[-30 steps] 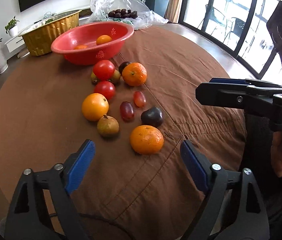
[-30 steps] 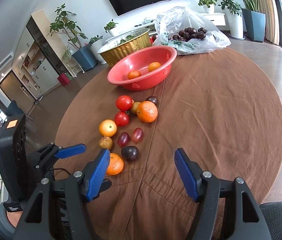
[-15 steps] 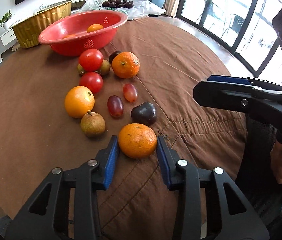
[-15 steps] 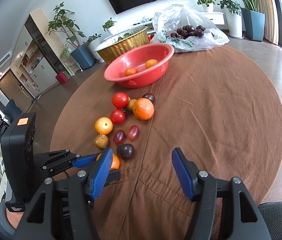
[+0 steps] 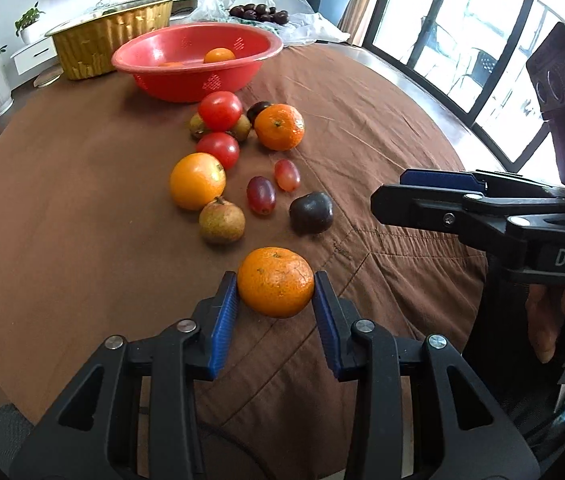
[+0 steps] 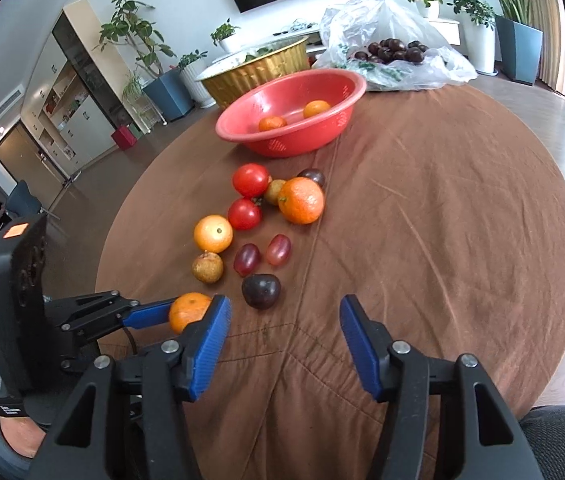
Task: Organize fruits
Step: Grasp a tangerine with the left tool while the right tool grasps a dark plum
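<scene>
Mandarin (image 5: 275, 281) sat low and centre in the left wrist view, pinched between the two blue pads of my left gripper (image 5: 275, 286), one pad against each side of it; I could not tell whether it had cleared the brown tablecloth (image 5: 82, 200) or rested on it. My right gripper (image 6: 284, 334) hung released over bare cloth at the bottom of its own view, jaws wide, holding nothing. Just above the mandarin in the frame lay a dark plum (image 5: 311, 213) and a brownish pear-like fruit (image 5: 221, 219), so I judged a straight lift was wanted before any travel, to avoid nudging them. Farther up were two red grapes, an orange (image 5: 197, 180), tomatoes and a second mandarin (image 5: 279, 126). The red bowl (image 5: 198, 76), upper centre, already held two orange fruits, so I took it as the likely destination. I judged a gentle squeeze best, carrying high over the cluster and lowering inside the rim before releasing.
</scene>
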A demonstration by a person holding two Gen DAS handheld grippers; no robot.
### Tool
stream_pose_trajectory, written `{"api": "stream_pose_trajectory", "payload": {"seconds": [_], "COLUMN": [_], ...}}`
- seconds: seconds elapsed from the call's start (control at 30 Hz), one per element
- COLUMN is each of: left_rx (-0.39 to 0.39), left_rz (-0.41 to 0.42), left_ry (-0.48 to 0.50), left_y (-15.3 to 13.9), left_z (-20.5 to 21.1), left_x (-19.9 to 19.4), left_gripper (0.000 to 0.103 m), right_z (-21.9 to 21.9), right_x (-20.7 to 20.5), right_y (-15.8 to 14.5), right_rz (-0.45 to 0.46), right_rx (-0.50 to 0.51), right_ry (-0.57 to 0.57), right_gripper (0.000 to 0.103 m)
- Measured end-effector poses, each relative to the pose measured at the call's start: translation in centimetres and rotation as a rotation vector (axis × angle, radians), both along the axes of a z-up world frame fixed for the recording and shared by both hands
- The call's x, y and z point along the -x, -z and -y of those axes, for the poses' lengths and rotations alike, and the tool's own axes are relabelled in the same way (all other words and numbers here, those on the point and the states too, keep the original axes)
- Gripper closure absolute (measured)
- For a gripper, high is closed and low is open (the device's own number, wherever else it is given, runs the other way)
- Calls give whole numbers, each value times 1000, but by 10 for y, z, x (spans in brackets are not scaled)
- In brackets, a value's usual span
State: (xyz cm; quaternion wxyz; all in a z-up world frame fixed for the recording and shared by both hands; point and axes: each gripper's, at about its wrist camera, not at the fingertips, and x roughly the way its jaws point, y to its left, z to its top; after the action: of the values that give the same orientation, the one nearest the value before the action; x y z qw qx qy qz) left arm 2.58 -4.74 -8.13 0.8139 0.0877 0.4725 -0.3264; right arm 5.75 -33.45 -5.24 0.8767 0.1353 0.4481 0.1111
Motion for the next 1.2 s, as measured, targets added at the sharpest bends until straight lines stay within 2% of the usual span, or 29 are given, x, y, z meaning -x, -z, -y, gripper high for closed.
{"api": "stream_pose_trajectory", "payload": {"seconds": [0.2, 0.4, 0.73, 1.0, 1.2], "left_rx": [15, 36, 55, 53, 52], "left_rz": [7, 6, -13, -25, -28], "left_ry": [-52, -60, -56, -55, -55], "left_y": [-5, -5, 1, 5, 6], "left_z": [-30, -37, -39, -38, -37], "left_x": [2, 0, 0, -1, -1], "left_gripper": [68, 68, 68, 68, 68], "right_z": [-26, -46, -47, -47, -45], "right_x": [-17, -29, -37, -43, -45], "right_y": [5, 14, 27, 28, 28], "right_rz": [-23, -54, -86, -72, -68], "right_rx": [47, 116, 185, 230, 224], "right_ry": [-55, -78, -52, -51, -57], "right_gripper": [47, 53, 54, 68, 73]}}
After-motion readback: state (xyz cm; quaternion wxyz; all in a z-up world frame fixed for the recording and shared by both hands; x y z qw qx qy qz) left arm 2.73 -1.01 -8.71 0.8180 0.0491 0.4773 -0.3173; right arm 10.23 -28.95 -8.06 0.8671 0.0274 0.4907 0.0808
